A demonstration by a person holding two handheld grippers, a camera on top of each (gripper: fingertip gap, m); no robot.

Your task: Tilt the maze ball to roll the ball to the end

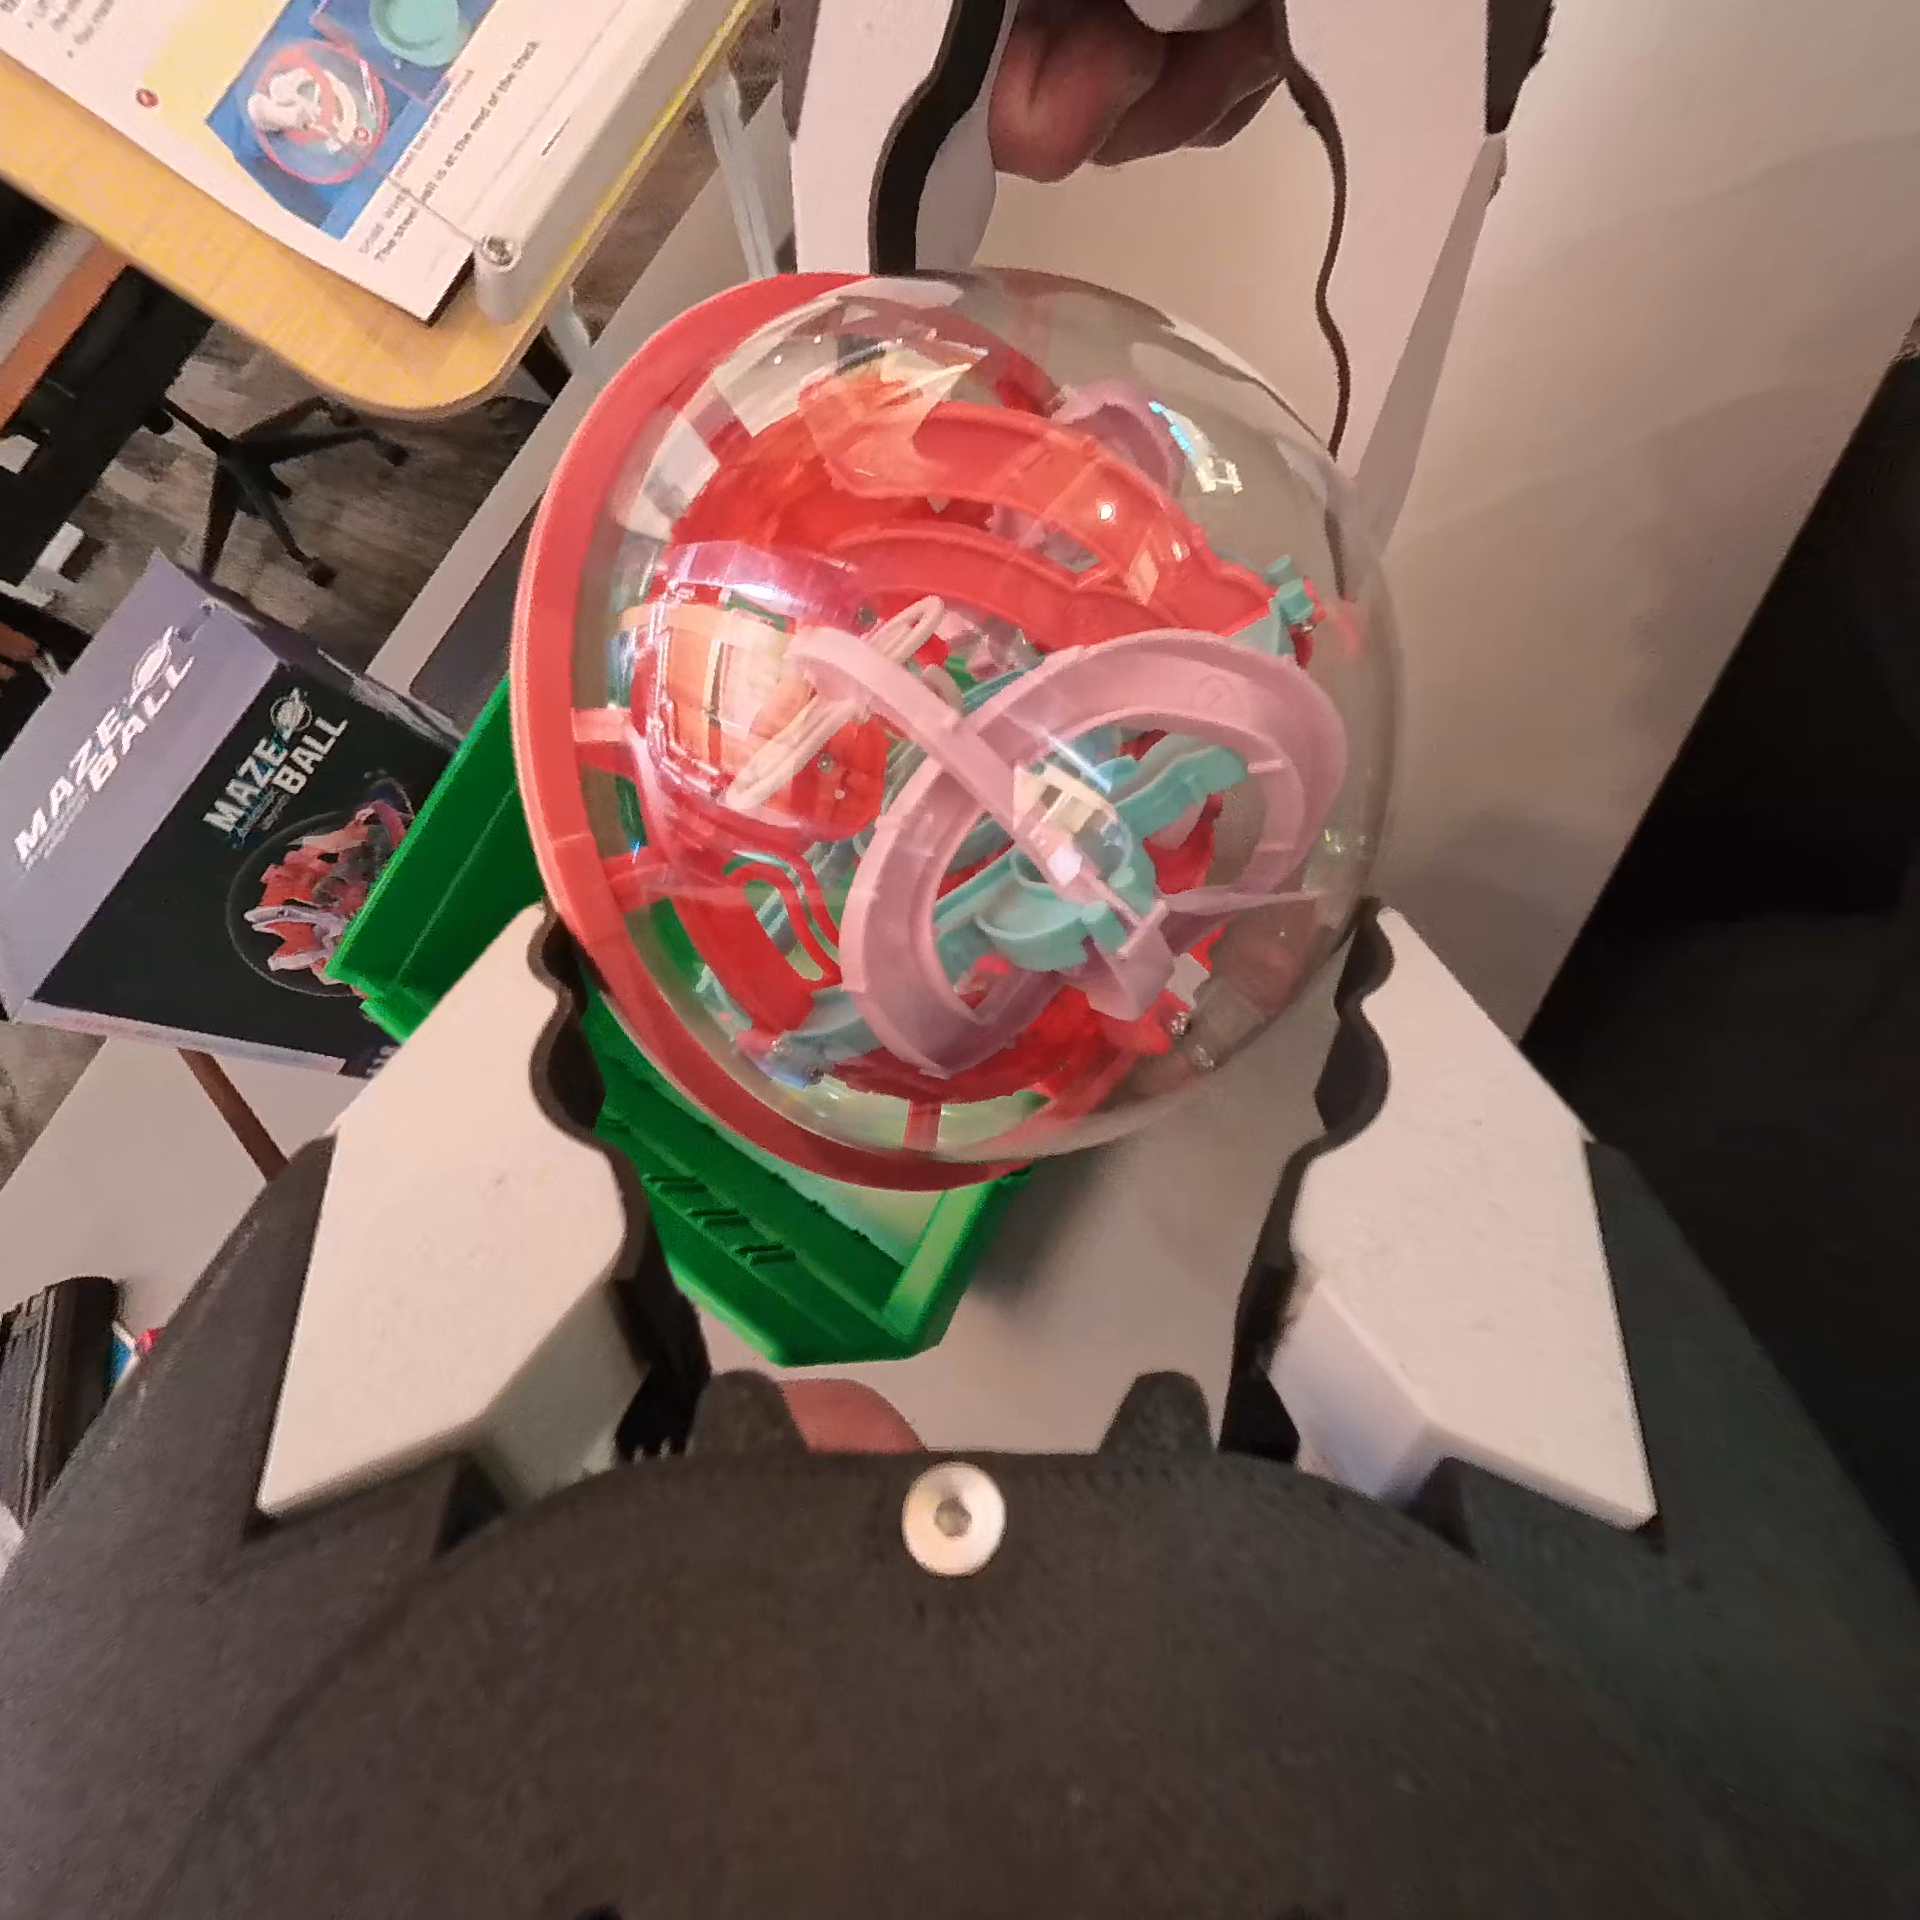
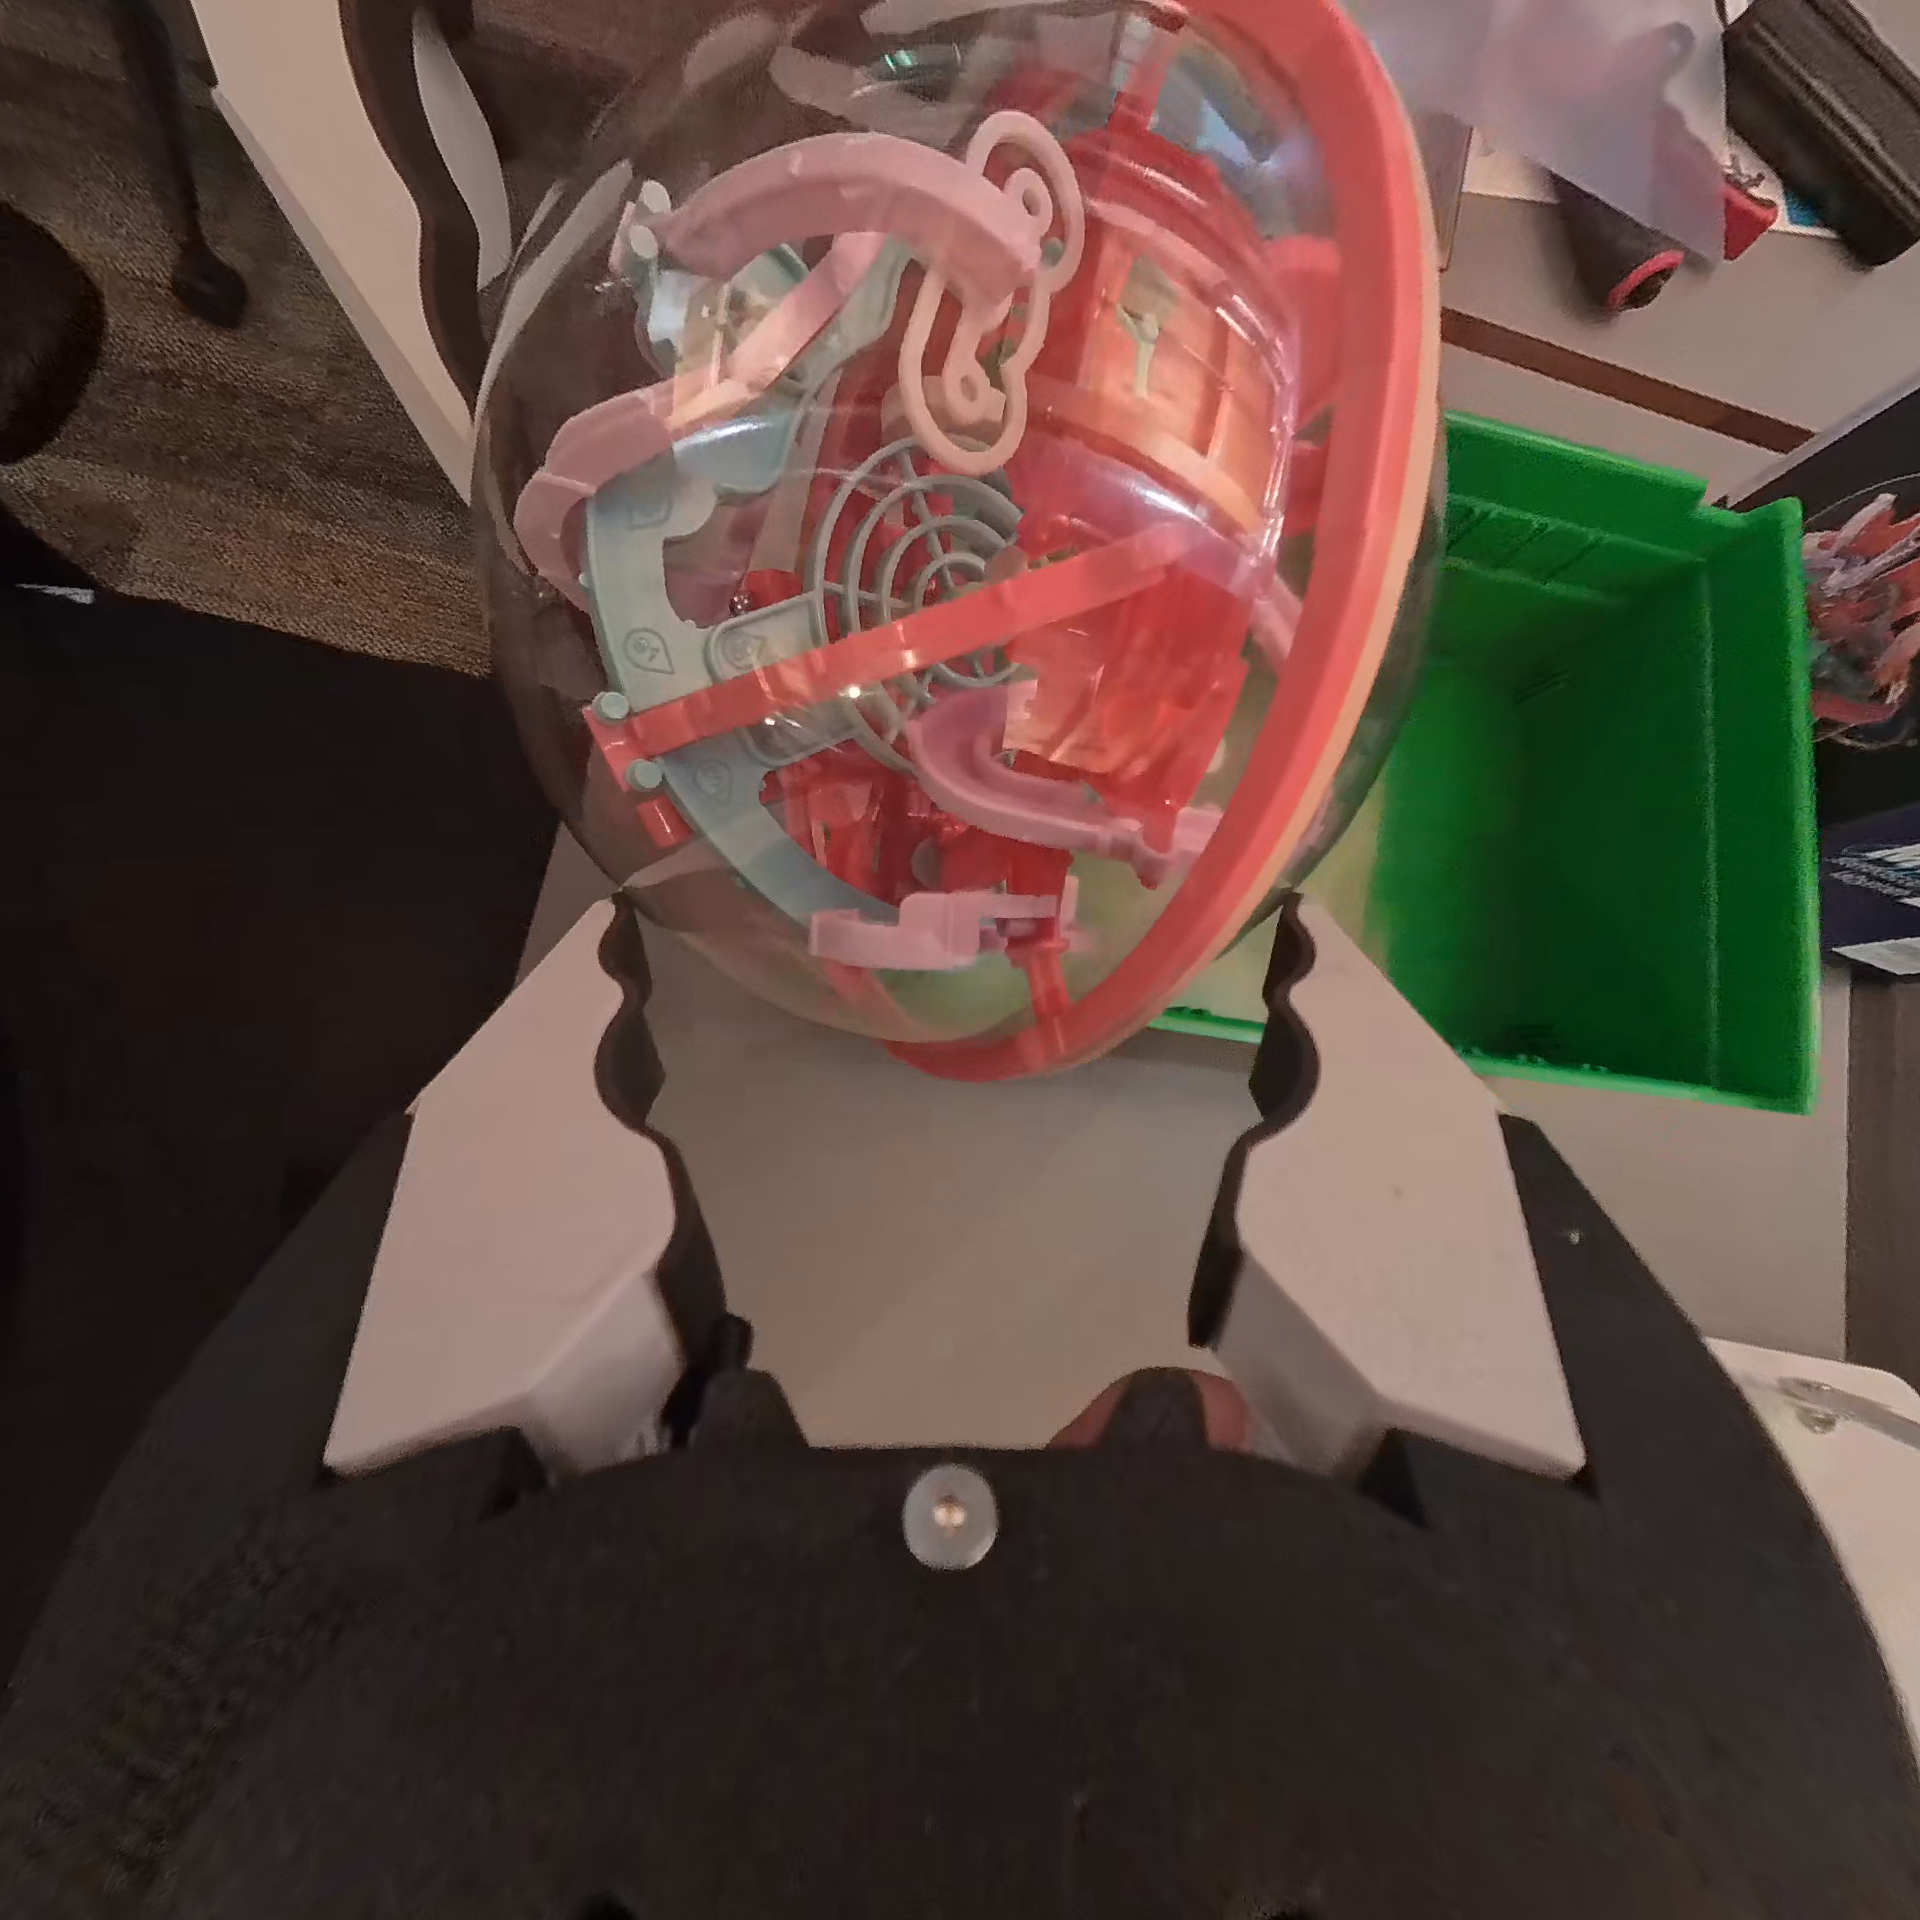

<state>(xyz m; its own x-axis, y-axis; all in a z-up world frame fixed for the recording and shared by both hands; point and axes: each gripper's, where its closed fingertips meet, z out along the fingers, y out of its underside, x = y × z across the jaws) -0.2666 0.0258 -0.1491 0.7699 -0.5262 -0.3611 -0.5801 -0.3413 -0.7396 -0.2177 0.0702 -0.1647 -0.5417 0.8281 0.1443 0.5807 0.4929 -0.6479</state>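
Clear maze ball (image 1: 966, 717) with a red rim (image 1: 582, 582) and red, pink and teal tracks inside, held up in the air between two grippers, one on each opposite side. Left gripper (image 1: 961, 935) spread wide around the ball's near end, black wavy pads (image 1: 556, 966) pressed against the clear shell on both sides. Right gripper (image 2: 951, 935) likewise spread wide and clamped on the far half, pads (image 2: 1288, 956) meeting the shell by the rim. Ball tipped so the rim runs on a slant rather than level. Small steel ball not clearly picked out among the tracks, too small and blurred to place. Green bin (image 1: 790, 1278) on a white table (image 1: 1538, 582) just below and behind the ball; maze ball box (image 1: 197, 821) beside the bin; a desk with a printed sheet (image 1: 343, 114) farther off. Step in hand, by judgement: mid-tilt, steering the steel ball along a track. Next move likely calls for slow, matched turning of both wrists, keeping both clamps firm so the smooth shell does not slip.
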